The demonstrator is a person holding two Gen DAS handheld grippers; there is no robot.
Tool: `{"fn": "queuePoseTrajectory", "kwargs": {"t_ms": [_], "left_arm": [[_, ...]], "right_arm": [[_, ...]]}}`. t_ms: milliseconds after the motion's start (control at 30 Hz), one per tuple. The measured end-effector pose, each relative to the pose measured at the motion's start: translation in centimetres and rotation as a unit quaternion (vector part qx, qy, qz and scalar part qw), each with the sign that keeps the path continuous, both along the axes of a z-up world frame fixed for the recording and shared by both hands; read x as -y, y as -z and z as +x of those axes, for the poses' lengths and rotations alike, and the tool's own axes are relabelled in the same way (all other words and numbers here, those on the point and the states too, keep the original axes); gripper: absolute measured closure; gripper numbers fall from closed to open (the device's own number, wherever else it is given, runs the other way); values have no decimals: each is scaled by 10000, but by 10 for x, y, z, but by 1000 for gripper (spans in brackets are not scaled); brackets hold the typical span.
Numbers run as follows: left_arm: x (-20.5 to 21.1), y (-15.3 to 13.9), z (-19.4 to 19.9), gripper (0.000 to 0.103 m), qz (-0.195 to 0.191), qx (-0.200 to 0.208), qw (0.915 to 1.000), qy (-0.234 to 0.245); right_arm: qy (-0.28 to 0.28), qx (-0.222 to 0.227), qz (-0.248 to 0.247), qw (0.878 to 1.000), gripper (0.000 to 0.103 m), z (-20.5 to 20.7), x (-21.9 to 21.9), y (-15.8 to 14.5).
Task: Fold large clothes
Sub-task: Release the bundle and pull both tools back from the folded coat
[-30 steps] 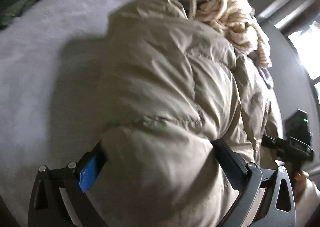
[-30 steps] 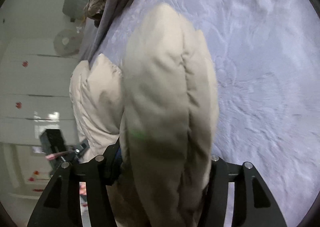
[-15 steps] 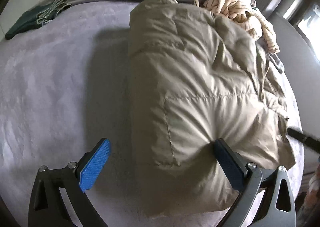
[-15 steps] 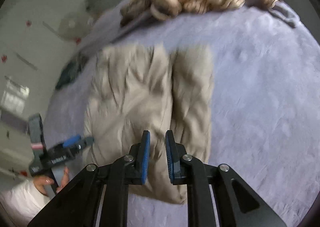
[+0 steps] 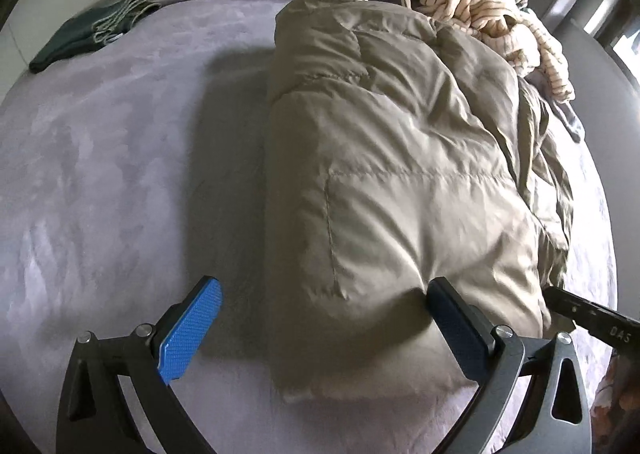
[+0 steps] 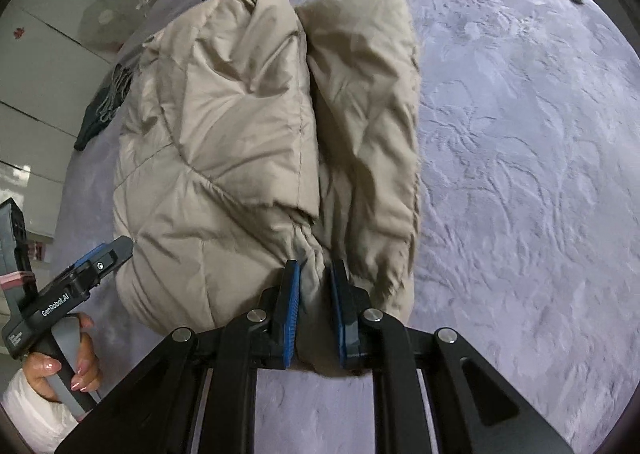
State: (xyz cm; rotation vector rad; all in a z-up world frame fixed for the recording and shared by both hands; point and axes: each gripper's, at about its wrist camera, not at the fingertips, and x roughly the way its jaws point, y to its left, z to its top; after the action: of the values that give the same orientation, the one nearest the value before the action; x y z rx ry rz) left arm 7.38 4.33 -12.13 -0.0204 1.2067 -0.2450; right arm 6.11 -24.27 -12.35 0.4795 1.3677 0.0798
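Note:
A beige puffer jacket (image 5: pixel 400 157) lies folded in a bundle on the grey-lilac bed cover (image 5: pixel 100 173). It also shows in the right wrist view (image 6: pixel 248 141), its two halves side by side. My left gripper (image 5: pixel 324 310) is open wide at the jacket's near edge; its right finger presses into the fabric, its left finger is over bare cover. My right gripper (image 6: pixel 314 294) is nearly closed, with a gathered fold of the jacket's near edge between its blue pads. The left gripper also shows in the right wrist view (image 6: pixel 92 262), held in a hand.
A pile of cream striped and brown clothes (image 5: pixel 480 1) lies behind the jacket. A dark green folded garment (image 5: pixel 92 33) lies at the bed's far left. White cupboards (image 6: pixel 36 93) stand beyond the bed. Open cover (image 6: pixel 520 153) lies right of the jacket.
The jacket was held up close in both grippers; it now lies on the bed. My left gripper has opened and drawn back. My right gripper has closed on the near edge.

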Motion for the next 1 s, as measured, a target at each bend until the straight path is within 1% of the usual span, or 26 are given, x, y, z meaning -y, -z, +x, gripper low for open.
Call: {"fn": "queuePoseTrajectory", "kwargs": {"t_ms": [133,267,367,500,600,767,800,833,867,933,1000], "left_arm": [[2,-18,-15,0,83,76,9999,-45],[4,-39,-33,0,-22,103,9999,-36],[7,-51,-44,0,92,97,9999,62],[11,-68,-62,0,486,246,9984,174],[10,-83,-76,0,528,320,9979,204],[6,-109,-92,0,647,515,9965,88],[6,-114,-94,0,651,531,9964,67],[5,-118,-95,0,646,539,9964,63],[4,-121,-96,0,654,548,9963,56],[3,-129,-96,0,686,589,9959,13],[1,-137,-97,0,683,626,9957,-38]], "right_arm": [[99,-53,-4,9999,85,-11,6,-14],[118,-70,-46,9999,85,-29,8,-35],[152,-72,-46,9998,85,-40,6,-49],[187,-62,-37,9998,85,-55,3,-68],[175,-32,-140,9997,85,-56,-7,-80],[173,63,-271,9995,85,-61,-15,-104],[161,88,-324,9993,83,-62,-16,-109],[161,112,-369,9991,75,-62,-18,-113],[161,139,-410,9989,60,-63,-18,-118],[171,264,-548,9980,48,-63,-21,-130],[156,401,-692,9967,48,-63,-24,-142]]}}
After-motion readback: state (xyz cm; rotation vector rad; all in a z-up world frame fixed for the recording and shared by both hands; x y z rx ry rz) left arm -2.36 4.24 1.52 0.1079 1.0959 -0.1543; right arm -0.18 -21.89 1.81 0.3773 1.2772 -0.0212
